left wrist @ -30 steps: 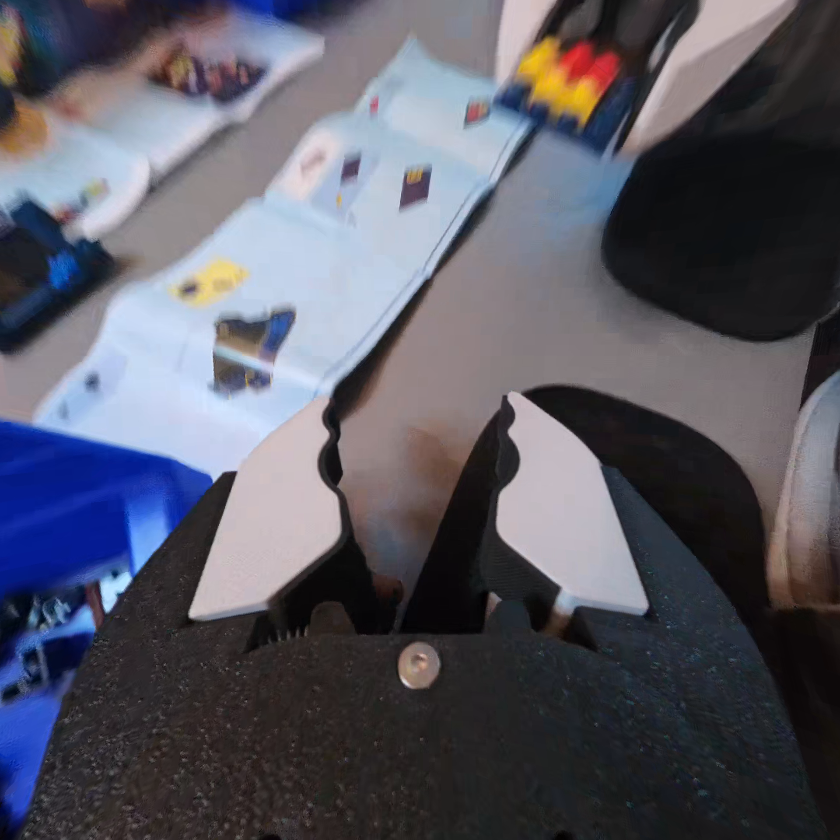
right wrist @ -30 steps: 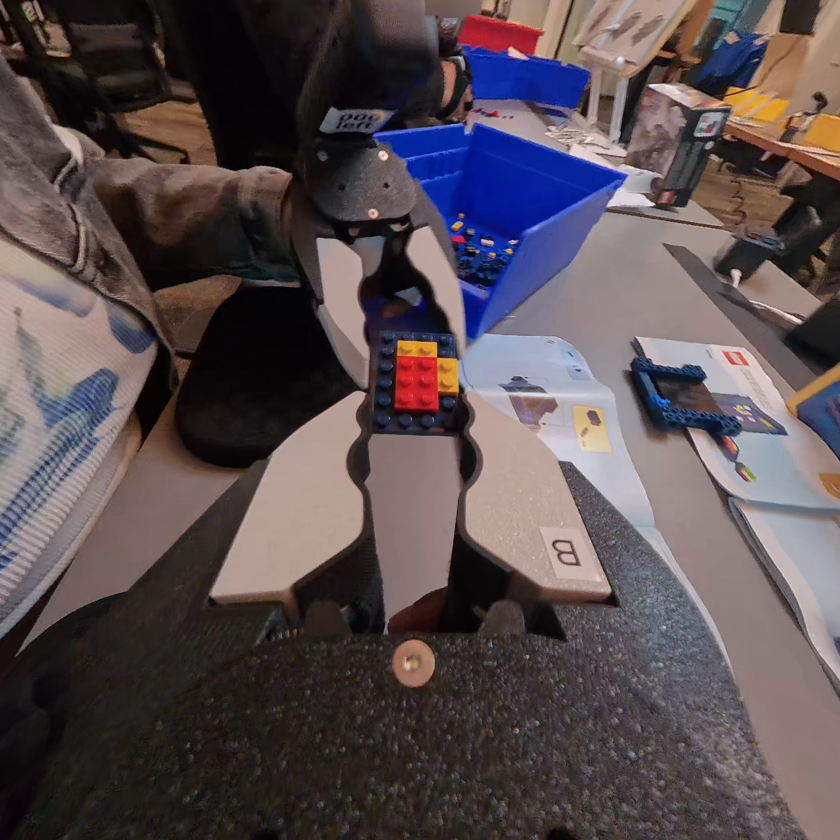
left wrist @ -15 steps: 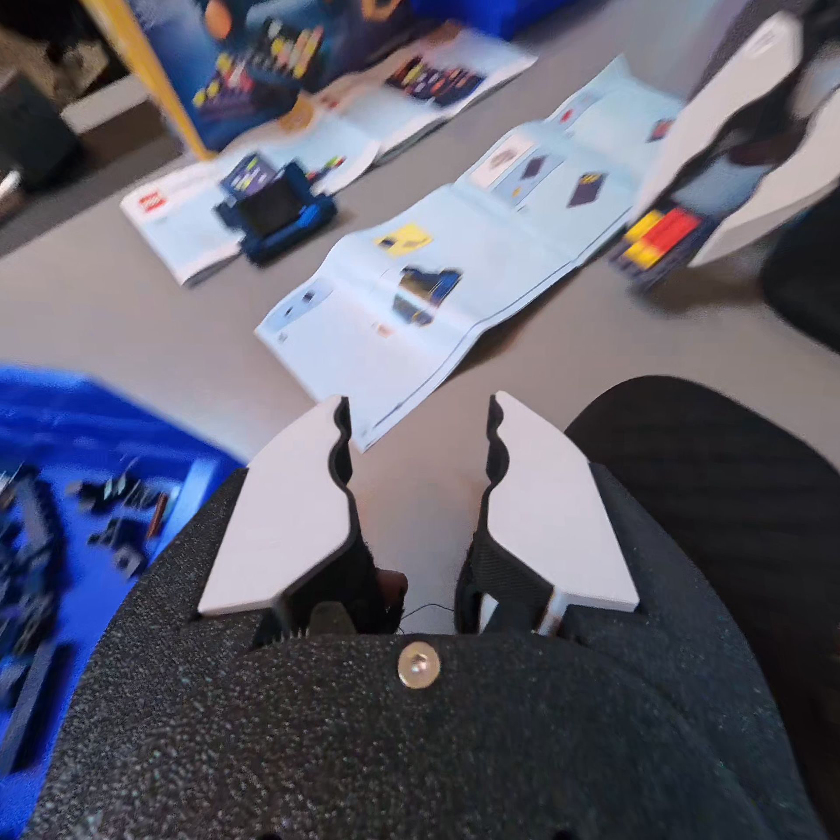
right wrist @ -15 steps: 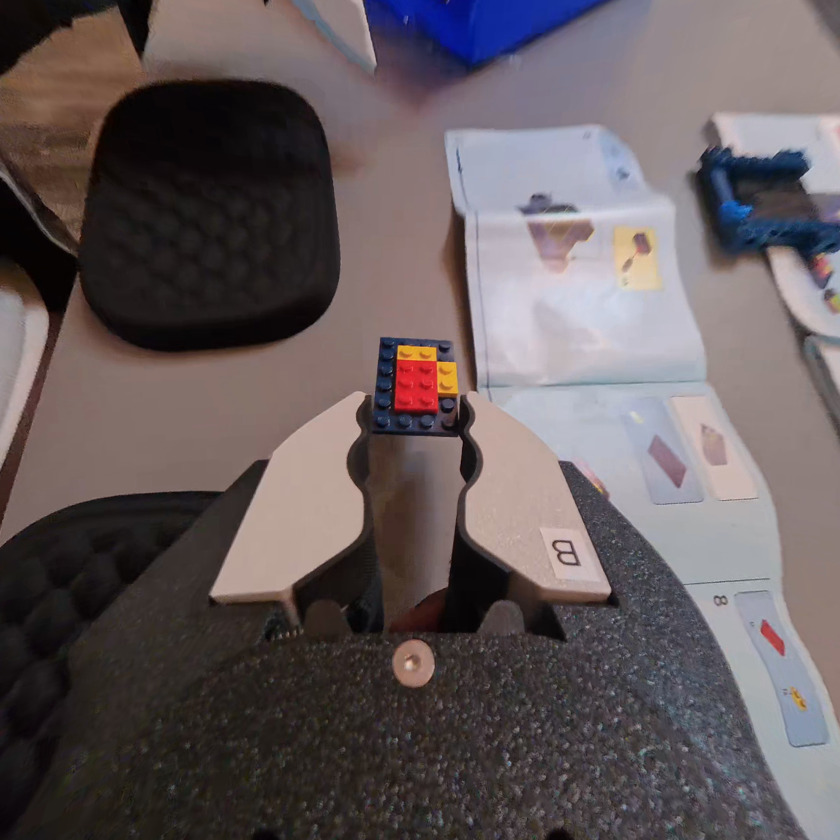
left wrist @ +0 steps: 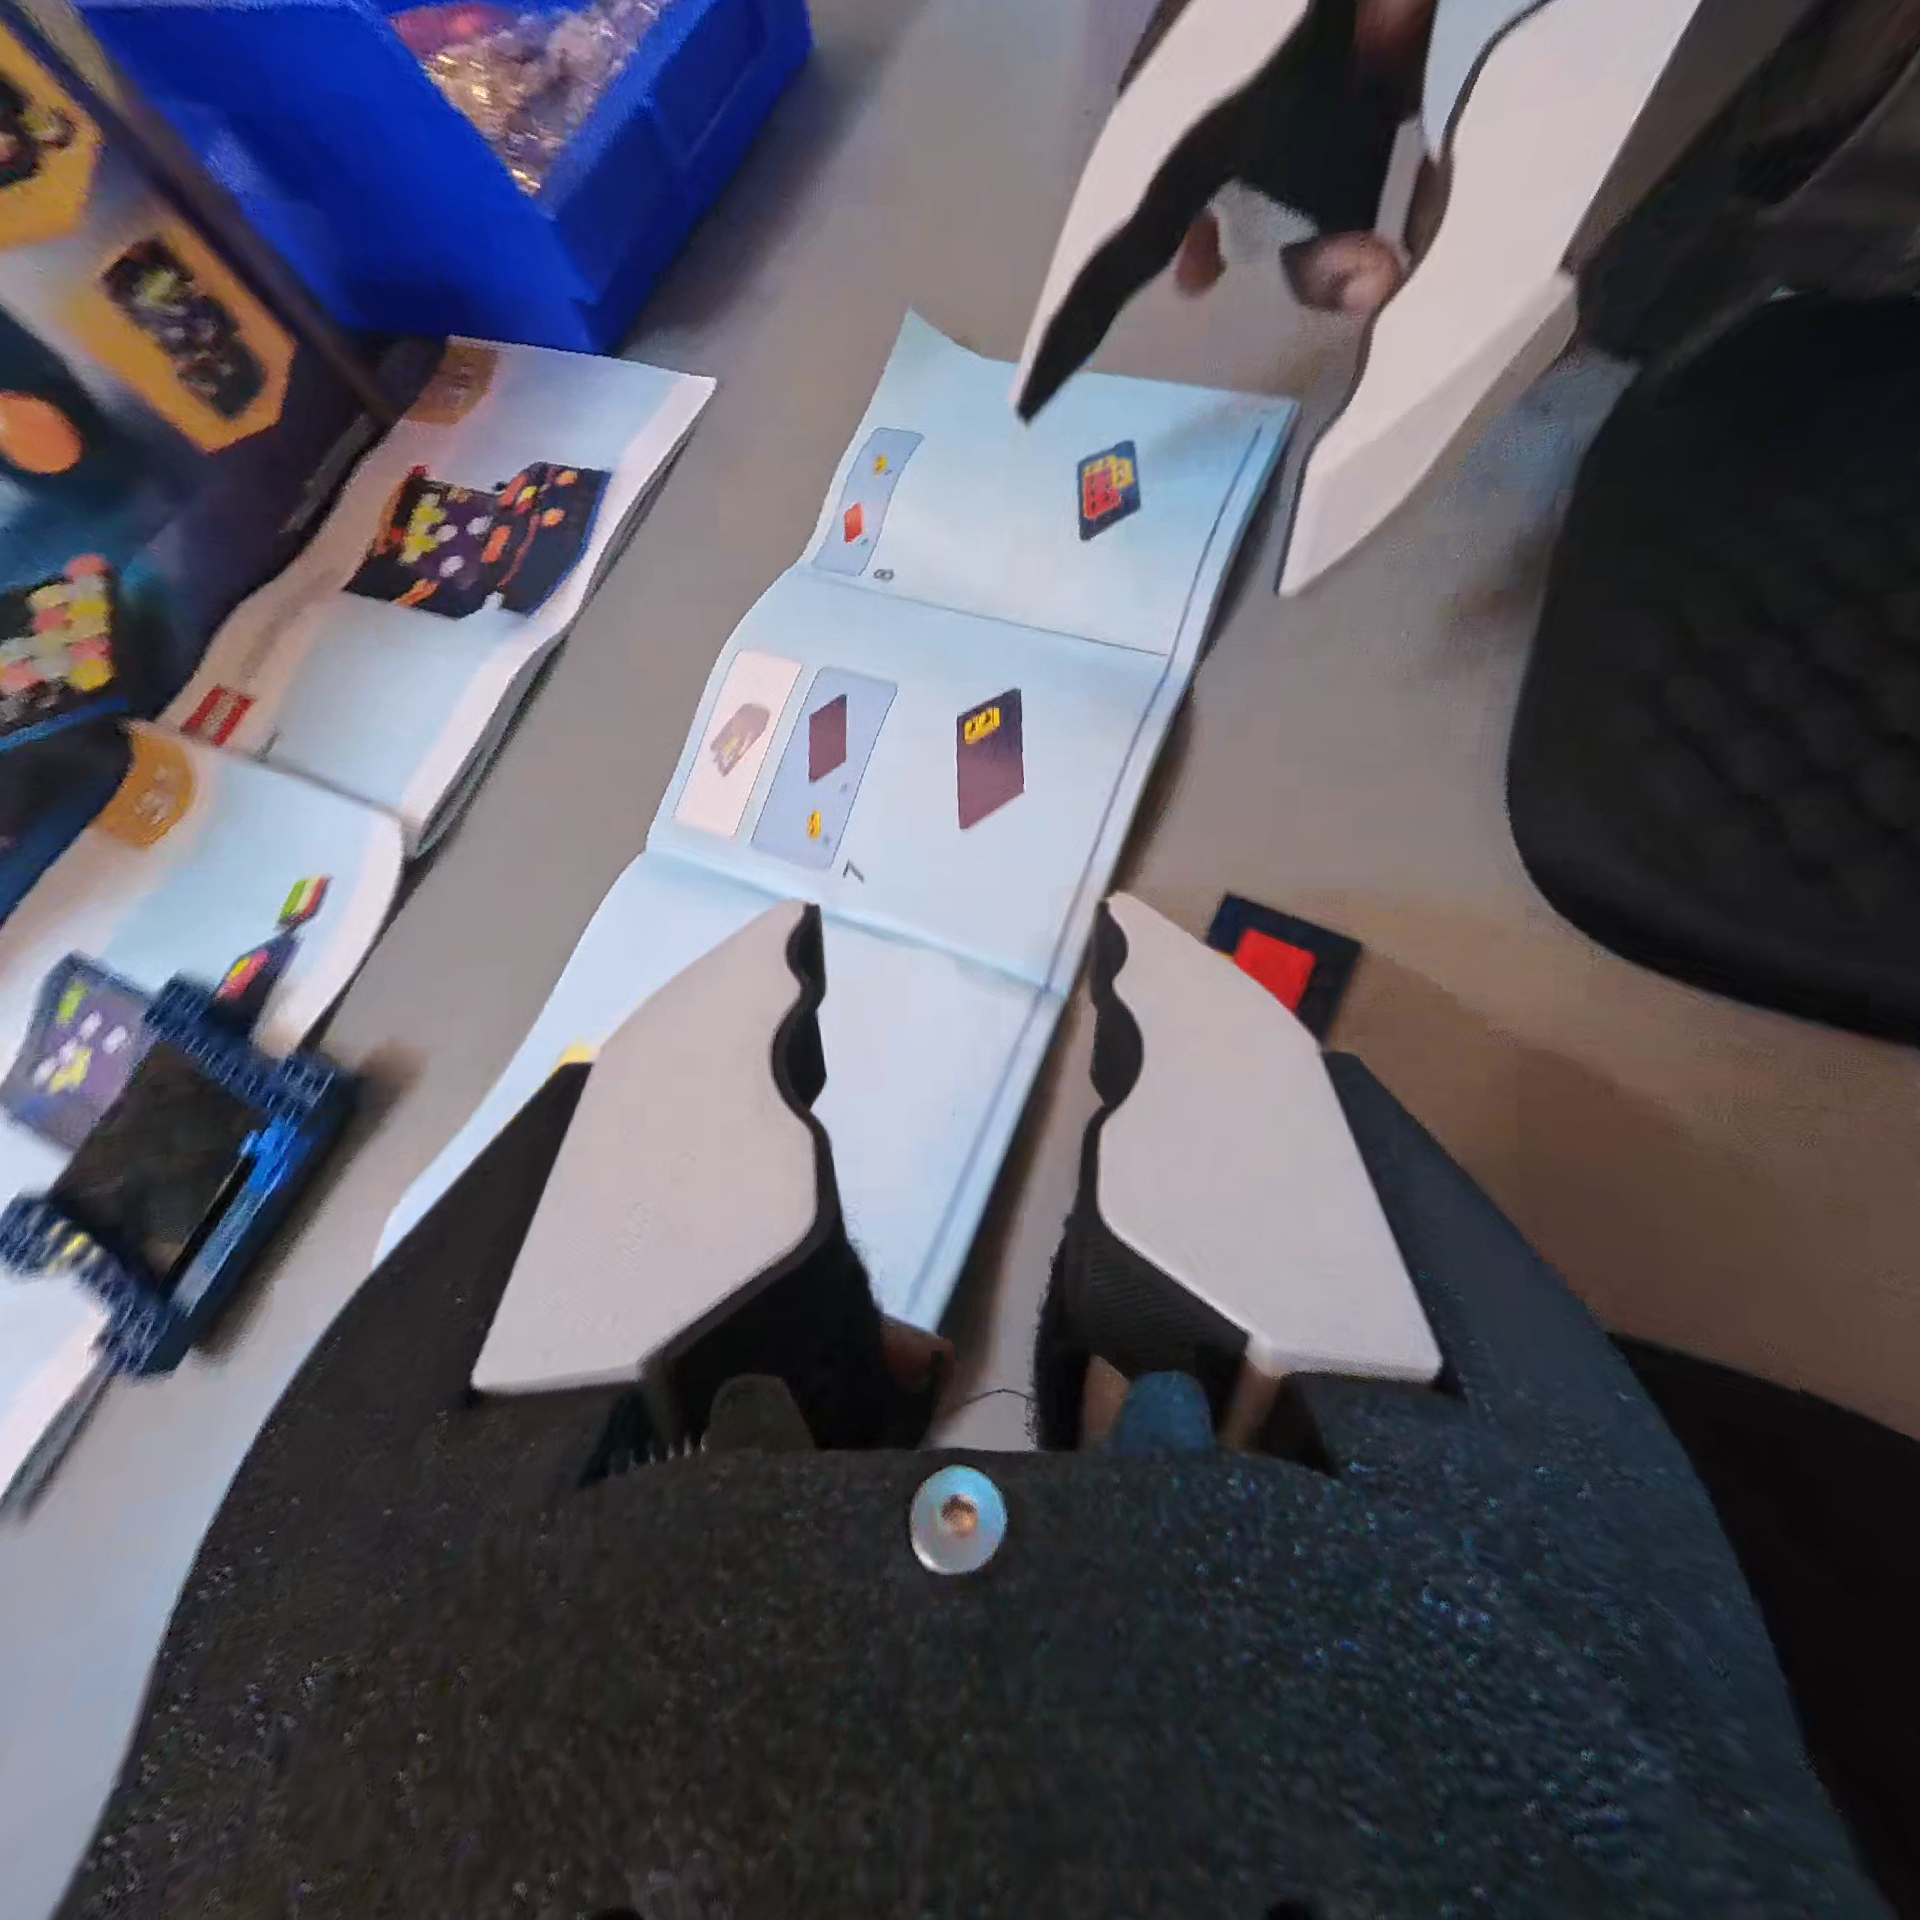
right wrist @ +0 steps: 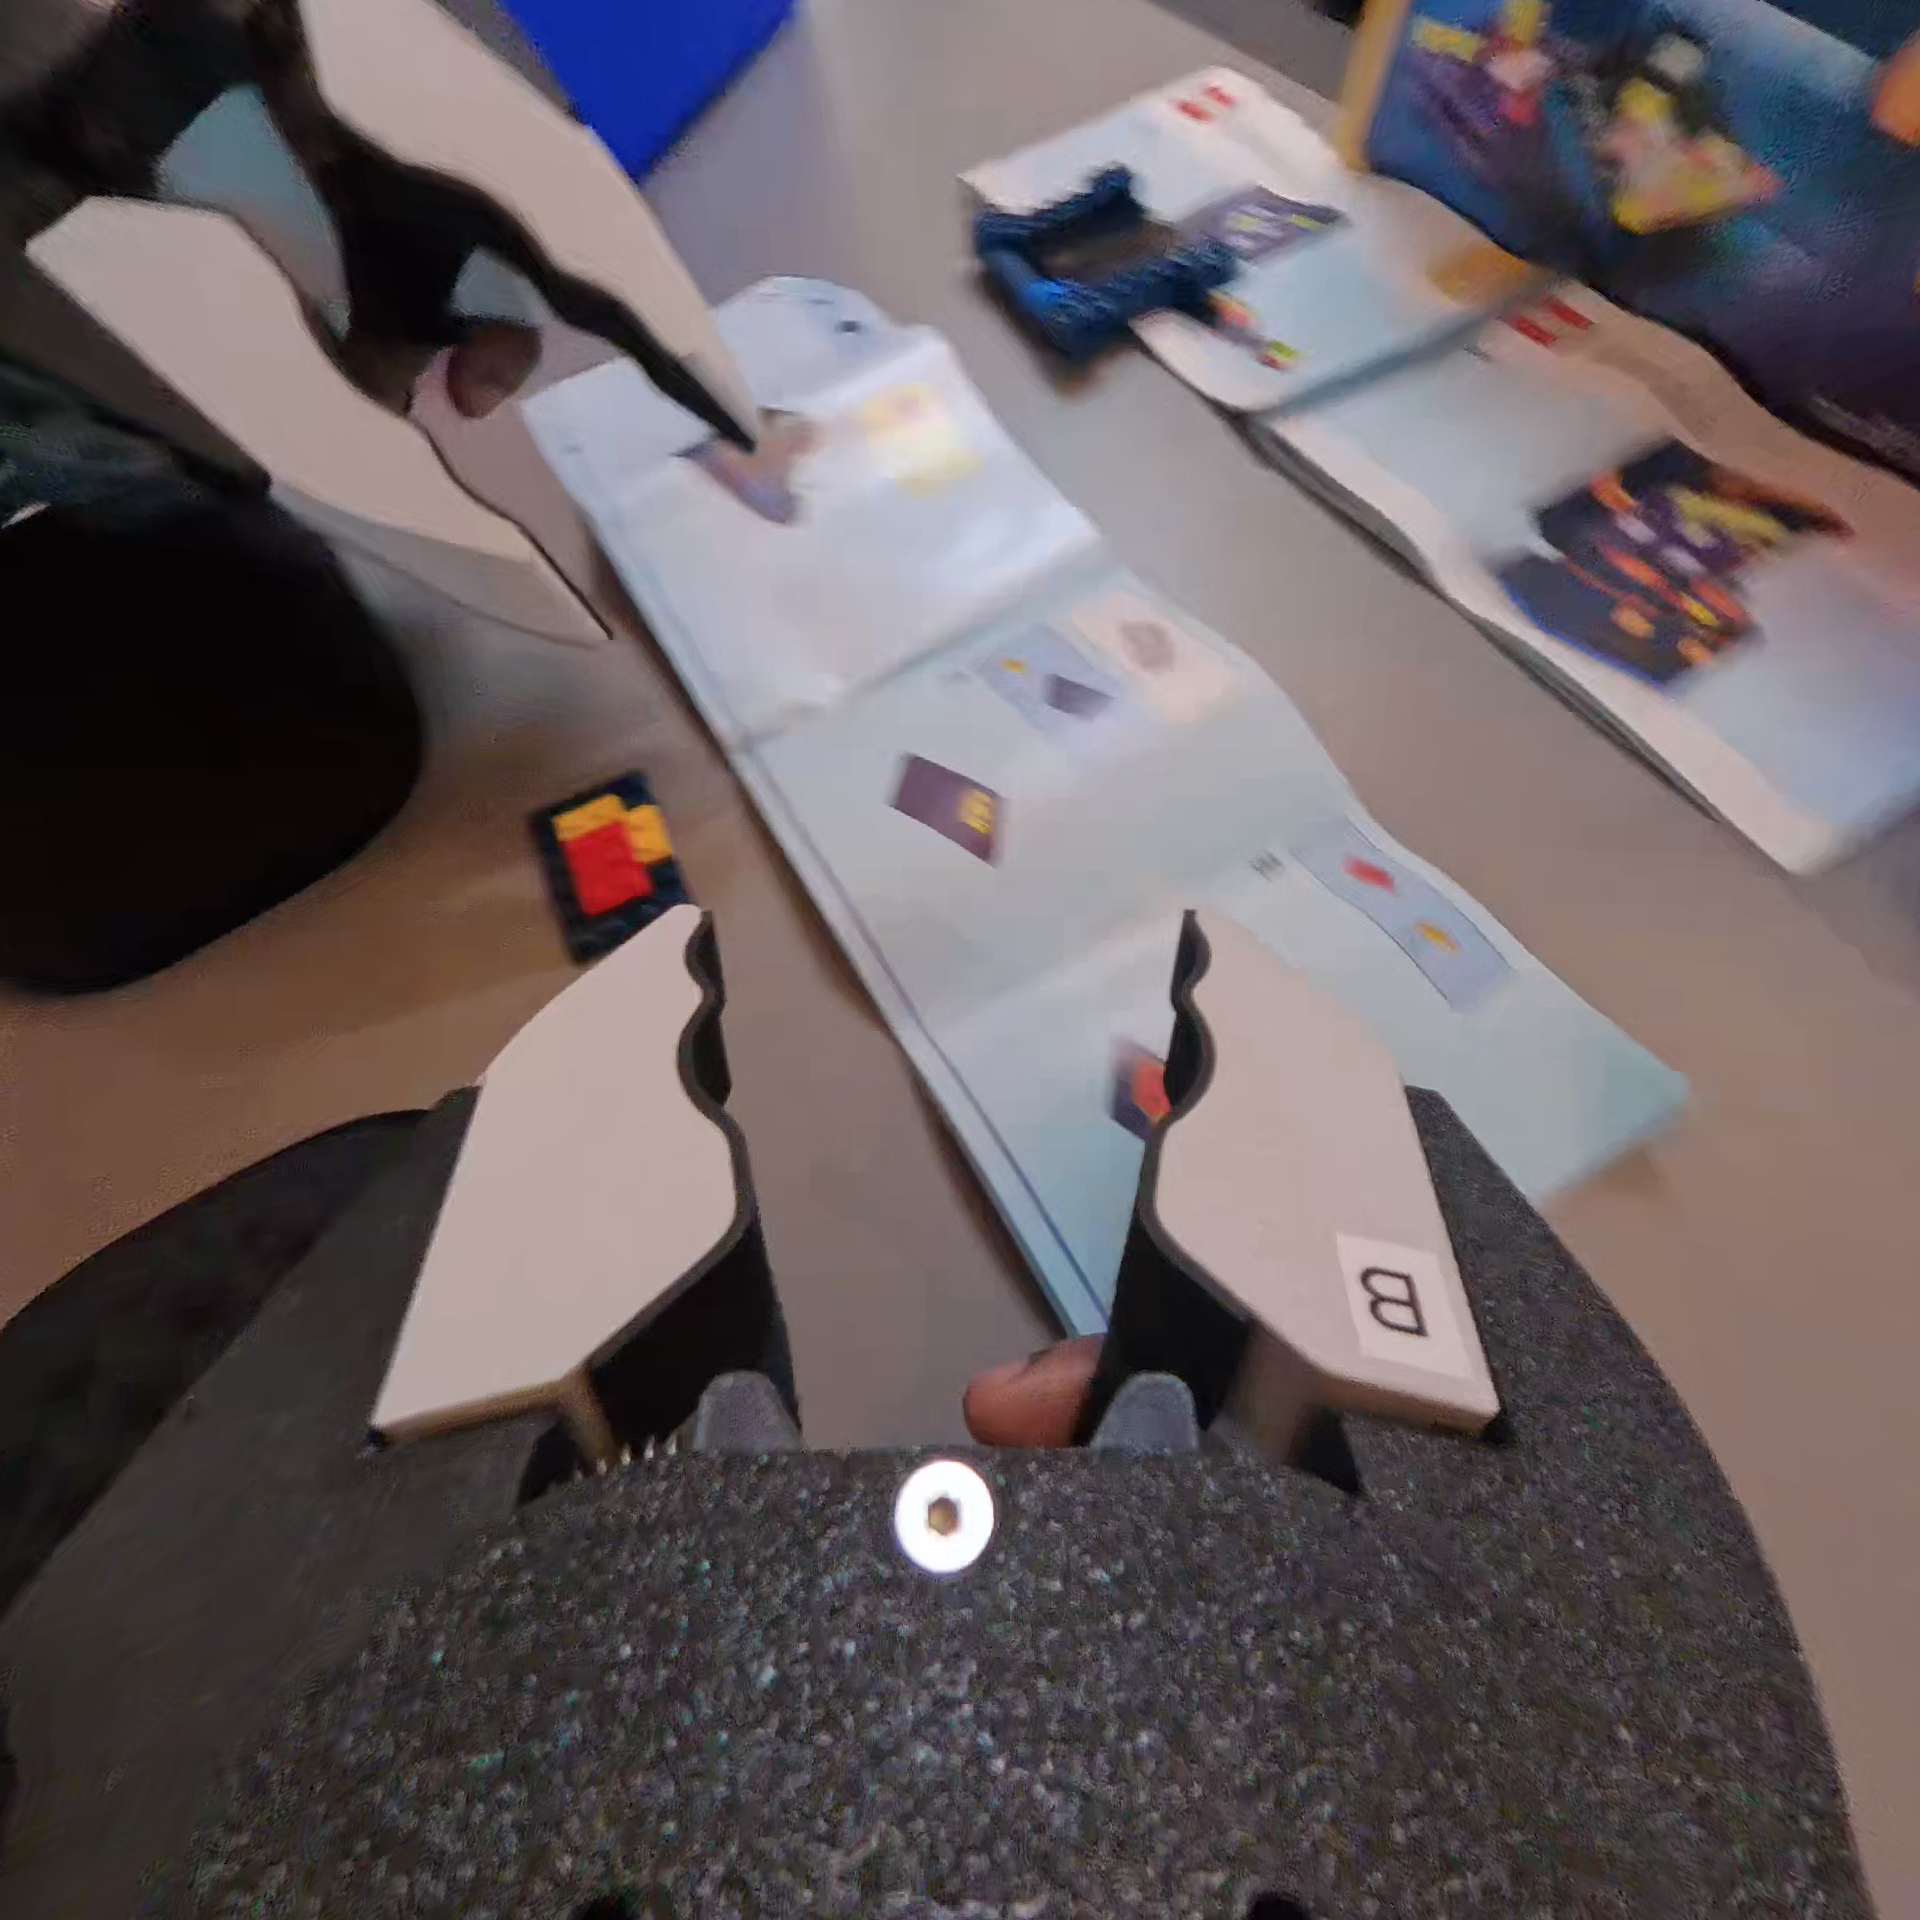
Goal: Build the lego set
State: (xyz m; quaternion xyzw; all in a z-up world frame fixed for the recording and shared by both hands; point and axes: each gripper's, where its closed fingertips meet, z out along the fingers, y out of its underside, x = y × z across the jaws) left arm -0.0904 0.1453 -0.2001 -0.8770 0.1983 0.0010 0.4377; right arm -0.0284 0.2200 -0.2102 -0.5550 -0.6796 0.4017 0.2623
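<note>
A small dark blue brick plate (right wrist: 613, 862) with red and yellow bricks on top lies flat on the grey table (right wrist: 1195, 436), just left of a long folded pale blue instruction sheet (right wrist: 1039, 831). My right gripper (right wrist: 943, 925) is open wide and empty, with the plate just beyond its left fingertip. In the left wrist view the plate (left wrist: 1283, 971) peeks out beside my right finger. My left gripper (left wrist: 956, 914) is open and empty above the sheet (left wrist: 987, 675). The right gripper (left wrist: 1158, 499) shows open at the top right there.
A black cushioned pad (right wrist: 177, 748) lies left of the plate. A blue bin (left wrist: 436, 177) stands at the back. Open booklets (left wrist: 499, 582), a blue frame build (left wrist: 166, 1164) and a picture box (right wrist: 1621, 135) lie beyond the sheet.
My right gripper opened and let go of the brick plate, which now lies on the table. My left gripper swung over the instruction sheet and its jaws narrowed a little.
</note>
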